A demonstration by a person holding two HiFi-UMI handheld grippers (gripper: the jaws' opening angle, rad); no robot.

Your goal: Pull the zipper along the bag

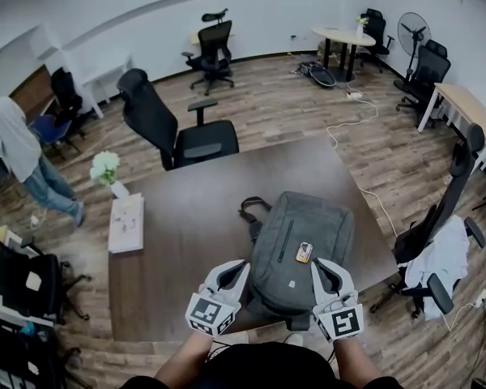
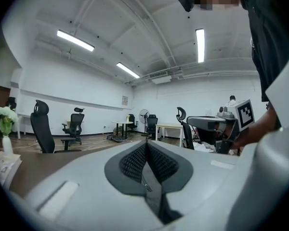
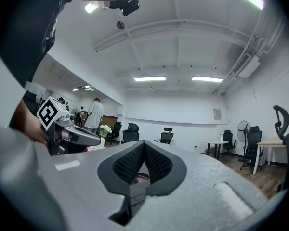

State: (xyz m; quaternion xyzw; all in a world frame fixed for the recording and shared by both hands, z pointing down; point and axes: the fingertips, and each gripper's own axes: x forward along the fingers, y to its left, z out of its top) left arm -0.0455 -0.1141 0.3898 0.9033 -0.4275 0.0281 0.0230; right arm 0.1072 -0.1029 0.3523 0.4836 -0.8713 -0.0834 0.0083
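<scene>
A grey backpack (image 1: pixel 300 250) lies flat on the brown table (image 1: pixel 186 241), a small orange tag (image 1: pixel 304 252) on its top. Both grippers sit at its near edge. My left gripper (image 1: pixel 241 267) is at the near left corner, its jaws shut; in the left gripper view (image 2: pixel 147 177) a strip of grey fabric with zipper teeth (image 2: pixel 145 181) runs between the pads. My right gripper (image 1: pixel 317 266) is at the near right corner, also shut, and in the right gripper view (image 3: pixel 137 186) grey bag fabric fills the slit. The bag's body is hidden in both gripper views.
A white box (image 1: pixel 126 224) and a vase of white flowers (image 1: pixel 105 168) stand at the table's left end. A black office chair (image 1: pixel 174 132) is behind the table, another with a white cloth (image 1: pixel 441 250) at the right. A person (image 1: pixel 16 156) stands far left.
</scene>
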